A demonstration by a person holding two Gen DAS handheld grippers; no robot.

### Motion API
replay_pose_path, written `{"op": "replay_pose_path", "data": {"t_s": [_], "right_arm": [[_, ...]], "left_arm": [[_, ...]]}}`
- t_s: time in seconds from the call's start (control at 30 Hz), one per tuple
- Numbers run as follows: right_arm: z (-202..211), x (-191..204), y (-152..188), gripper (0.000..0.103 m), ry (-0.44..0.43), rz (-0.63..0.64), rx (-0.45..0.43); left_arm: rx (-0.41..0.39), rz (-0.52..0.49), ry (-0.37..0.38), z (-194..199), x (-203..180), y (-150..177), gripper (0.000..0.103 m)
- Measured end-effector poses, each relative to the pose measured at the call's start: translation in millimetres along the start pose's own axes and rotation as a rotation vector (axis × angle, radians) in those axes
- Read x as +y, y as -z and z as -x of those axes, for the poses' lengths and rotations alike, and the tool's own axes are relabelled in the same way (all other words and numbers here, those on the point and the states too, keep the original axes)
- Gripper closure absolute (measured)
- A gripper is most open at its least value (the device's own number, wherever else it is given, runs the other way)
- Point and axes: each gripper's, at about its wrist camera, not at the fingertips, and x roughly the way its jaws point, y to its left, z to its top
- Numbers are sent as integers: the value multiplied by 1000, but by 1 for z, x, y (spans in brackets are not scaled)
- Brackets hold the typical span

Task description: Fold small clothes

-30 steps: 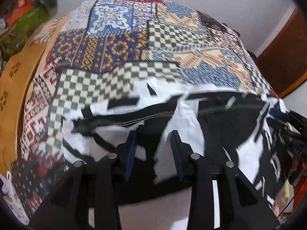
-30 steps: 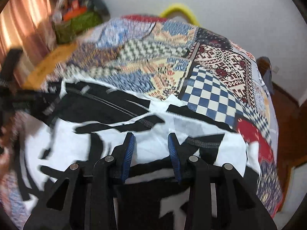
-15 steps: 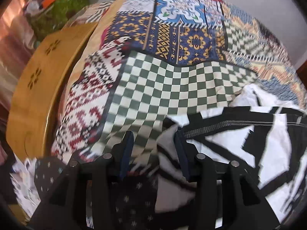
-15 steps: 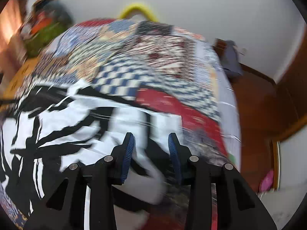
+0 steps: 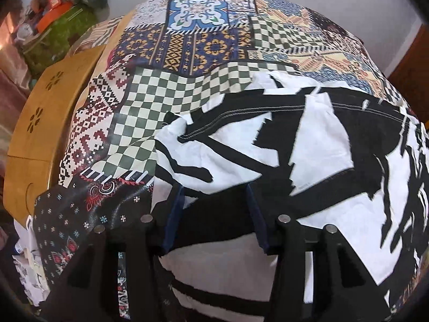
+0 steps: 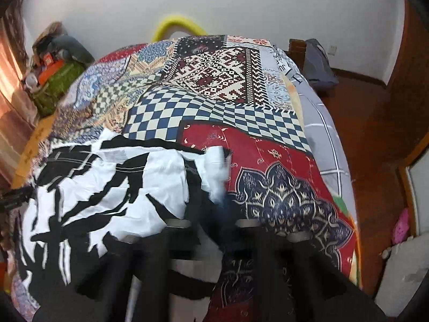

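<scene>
Since half a second ago, we have swung our left gripper (image 5: 214,214) back over the garment: then its fingers (image 5: 174,214) pointed at the green checkered patch beside the cloth's corner, and now they straddle a black band of the black-and-white garment (image 5: 308,147). Our right gripper (image 6: 211,228) has shifted too, its view turned back toward the head of the bed so the yellow hoop (image 6: 177,28) shows again by the wall.

We see the garment lying spread on the patchwork bedspread (image 5: 193,45), its stitched hem running across the far side and its left corner (image 5: 171,123) bunched against the green checks. Our left fingers are spread apart with cloth lying between them; they are released, gripping nothing that we can make out.

From the right wrist, the garment (image 6: 112,187) covers the near left part of the bedspread (image 6: 228,80), and its right edge (image 6: 217,166) ends on the red patch. Our right fingers are smeared by motion blur, so we cannot tell whether they are clenched or released, nor whether they touch the cloth.

A wooden board (image 5: 34,123) borders the bed on the left, with a cluttered green pile (image 5: 56,37) beyond it. On the right we see a wooden floor (image 6: 375,134).
</scene>
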Motion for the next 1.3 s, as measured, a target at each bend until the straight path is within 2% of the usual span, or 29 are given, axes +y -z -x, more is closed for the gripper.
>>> {"op": "replay_pose_path", "data": {"t_s": [0.13, 0.17, 0.27, 0.43, 0.5, 0.53, 0.63, 0.77, 0.83, 0.93, 1.0, 1.13, 1.23, 1.3], "right_arm": [[0, -1, -3, 101, 77, 78, -30], [-1, -4, -4, 101, 86, 75, -32], [-2, -7, -6, 101, 86, 66, -26], [27, 1, -5, 97, 123, 72, -95], [52, 10, -5, 92, 95, 96, -155], [60, 14, -5, 85, 69, 102, -165], [77, 32, -4, 76, -19, 121, -178], [76, 68, 3, 68, -144, 169, -130], [66, 89, 10, 58, -188, 200, -97], [47, 119, 19, 51, -219, 266, -44], [30, 140, 26, 51, -218, 331, 15], [8, 154, 42, 51, -200, 378, 110], [11, 145, 55, 51, -192, 385, 109], [18, 129, 63, 51, -181, 357, 111]], "left_arm": [[-1, 6, -47, -7, 8, 2, 50], [0, 12, -67, -10, 10, 4, 50], [-3, 41, -63, -13, 18, 9, 50], [4, 13, -87, -1, 17, 5, 51], [-12, 9, -74, 11, 15, 5, 51], [-31, 3, -65, 21, 12, 4, 51], [-89, -23, -45, 48, 1, 3, 51], [-128, -58, 57, 76, -24, 5, 49], [-137, -92, 93, 84, -42, 9, 47], [-149, -157, 120, 85, -69, 11, 37], [-137, -194, 116, 77, -85, 12, 35], [-66, -223, 111, 52, -102, 16, 34], [-12, -239, 82, 33, -100, 25, 33], [-31, -248, 58, 33, -97, 31, 24]]}}
